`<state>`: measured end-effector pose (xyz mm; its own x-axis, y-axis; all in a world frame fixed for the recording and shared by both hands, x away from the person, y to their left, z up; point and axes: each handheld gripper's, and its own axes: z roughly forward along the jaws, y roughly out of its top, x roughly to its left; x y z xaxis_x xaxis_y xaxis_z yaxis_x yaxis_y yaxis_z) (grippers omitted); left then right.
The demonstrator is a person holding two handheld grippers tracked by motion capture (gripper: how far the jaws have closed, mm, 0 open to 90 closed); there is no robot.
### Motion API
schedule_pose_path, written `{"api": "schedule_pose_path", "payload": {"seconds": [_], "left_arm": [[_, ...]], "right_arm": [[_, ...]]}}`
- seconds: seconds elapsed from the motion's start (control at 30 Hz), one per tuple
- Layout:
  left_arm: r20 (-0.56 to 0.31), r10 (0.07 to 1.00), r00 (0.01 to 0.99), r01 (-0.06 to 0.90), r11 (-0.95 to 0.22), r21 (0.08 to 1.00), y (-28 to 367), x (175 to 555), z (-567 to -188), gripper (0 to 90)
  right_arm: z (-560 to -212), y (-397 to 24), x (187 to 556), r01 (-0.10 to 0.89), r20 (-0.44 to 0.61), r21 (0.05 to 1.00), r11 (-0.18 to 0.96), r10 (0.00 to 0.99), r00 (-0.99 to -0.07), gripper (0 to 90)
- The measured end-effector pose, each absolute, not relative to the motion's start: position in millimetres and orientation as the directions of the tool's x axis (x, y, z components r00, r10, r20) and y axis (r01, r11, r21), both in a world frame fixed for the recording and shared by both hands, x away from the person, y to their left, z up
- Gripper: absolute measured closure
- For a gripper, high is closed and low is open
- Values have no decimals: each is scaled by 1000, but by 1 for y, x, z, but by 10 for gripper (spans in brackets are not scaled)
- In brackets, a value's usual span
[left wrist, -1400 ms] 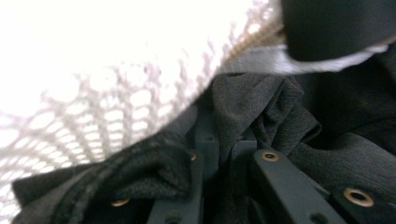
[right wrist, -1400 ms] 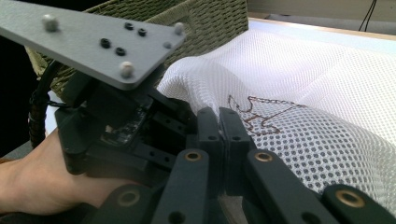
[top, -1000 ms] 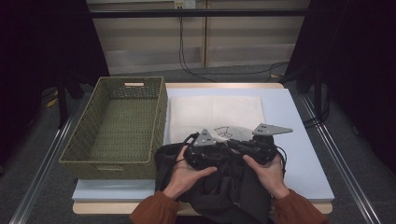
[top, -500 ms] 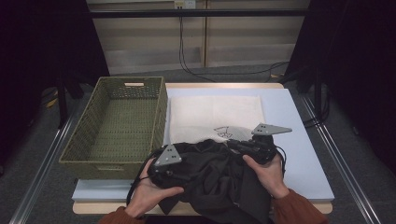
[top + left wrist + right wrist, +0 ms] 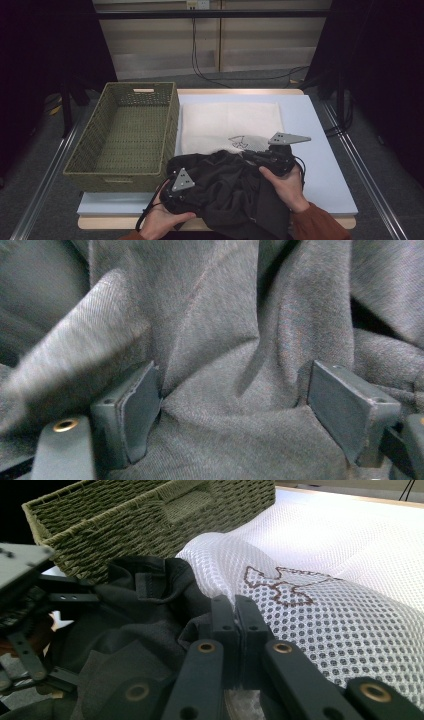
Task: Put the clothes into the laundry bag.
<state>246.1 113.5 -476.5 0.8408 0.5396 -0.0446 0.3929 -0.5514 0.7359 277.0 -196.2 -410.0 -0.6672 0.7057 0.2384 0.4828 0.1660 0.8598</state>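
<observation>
Left hand-held gripper [image 5: 235, 405] just opened, right hand-held gripper [image 5: 235, 617] clamped

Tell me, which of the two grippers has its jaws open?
The left gripper: its jaws stand apart over the dark garment. The right gripper is shut at the white mesh bag.

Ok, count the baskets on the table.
1: the green woven basket stands at the table's left side, beside the white mesh bag; in the right gripper view it is behind the dark garment.

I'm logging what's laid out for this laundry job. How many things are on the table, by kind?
Basket: 1
White mesh bag: 1
Dark garment: 1
Hand-held gripper: 2, left and right
Total: 5
</observation>
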Motion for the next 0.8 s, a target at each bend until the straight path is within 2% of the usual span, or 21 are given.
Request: {"api": "schedule_pose_path", "payload": {"seconds": [0.1,0.23,0.27,0.3,0.37,0.43,0.67,0.8], "left_arm": [[-35,538,842,393,-568,723,112,248,-476,321],[-40,544,838,400,-563,723,115,252,-474,588],[-36,547,836,393,-552,735,116,253,-474,684],[-74,558,827,424,-532,733,117,255,-473,734],[-42,552,833,404,-553,728,117,254,-467,787],[-28,540,841,396,-579,712,114,255,-462,808],[-129,507,852,395,-461,795,114,254,-433,841],[-76,493,867,337,-466,818,106,259,-413,845]], "right_arm": [[-410,-196,278,485,241,859,166,704,-668,892],[-410,-196,278,485,239,858,170,704,-669,891],[-410,-196,277,484,238,858,171,704,-669,891],[-410,-196,277,483,236,858,173,703,-671,891],[-411,-196,278,489,241,855,171,704,-668,891],[-410,-195,278,489,239,855,172,705,-667,892],[-410,-195,279,491,242,854,171,706,-666,892],[-410,-195,278,492,244,854,167,706,-664,891]]}}
